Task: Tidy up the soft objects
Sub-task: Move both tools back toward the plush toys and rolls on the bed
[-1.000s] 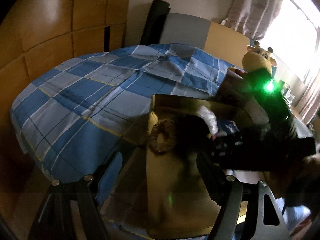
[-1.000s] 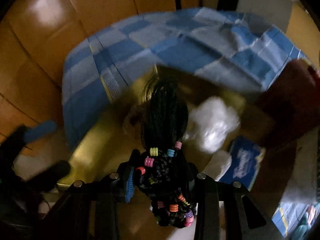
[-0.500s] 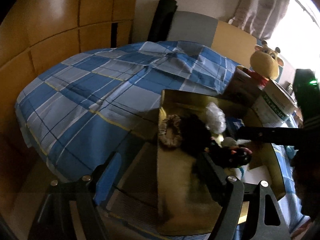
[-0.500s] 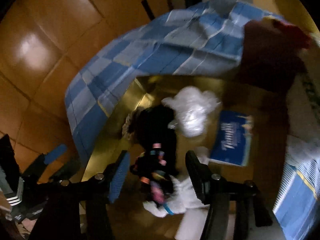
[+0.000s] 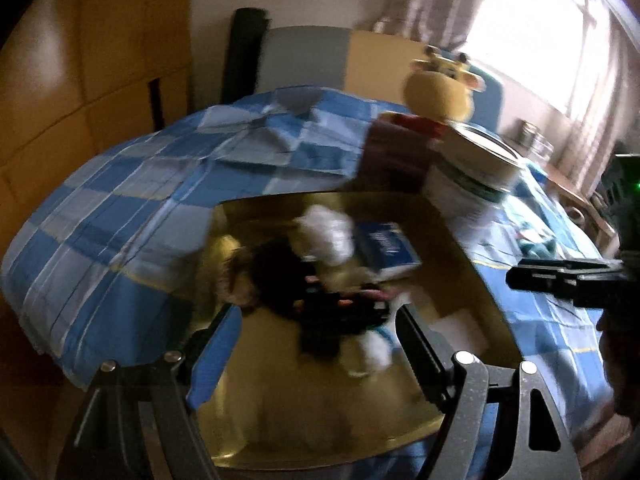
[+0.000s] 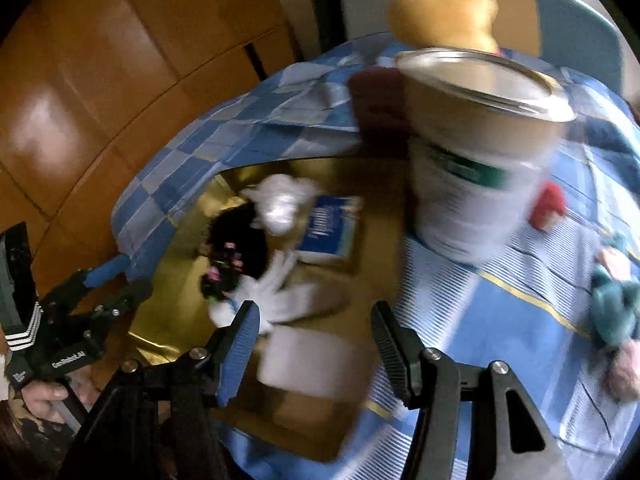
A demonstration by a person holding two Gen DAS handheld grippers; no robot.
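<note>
Both the left gripper (image 5: 316, 340) and right gripper (image 6: 316, 332) spread and empty over the gold box (image 6: 180, 280), where the black beaded braid (image 6: 234, 256) lies beside white plush (image 6: 280, 200).

Bed (image 5: 132, 184), covered by a blue, grey and white checked sheet with thin yellow lines; wooden panelling runs along its left side. Lying directly on it: an open gold-lined cardboard box (image 5: 288, 412) at the near edge; a large white tin (image 6: 472, 168) with a green label band and metal lid, upright, just beside the box's far right corner; a dark red item (image 5: 394, 156) behind the box, touching the tin, identity unclear; a yellow plush giraffe (image 5: 438, 90) toward the head end; a teal soft toy (image 6: 614, 312) and a small red item (image 6: 550, 210) near the right edge.
</note>
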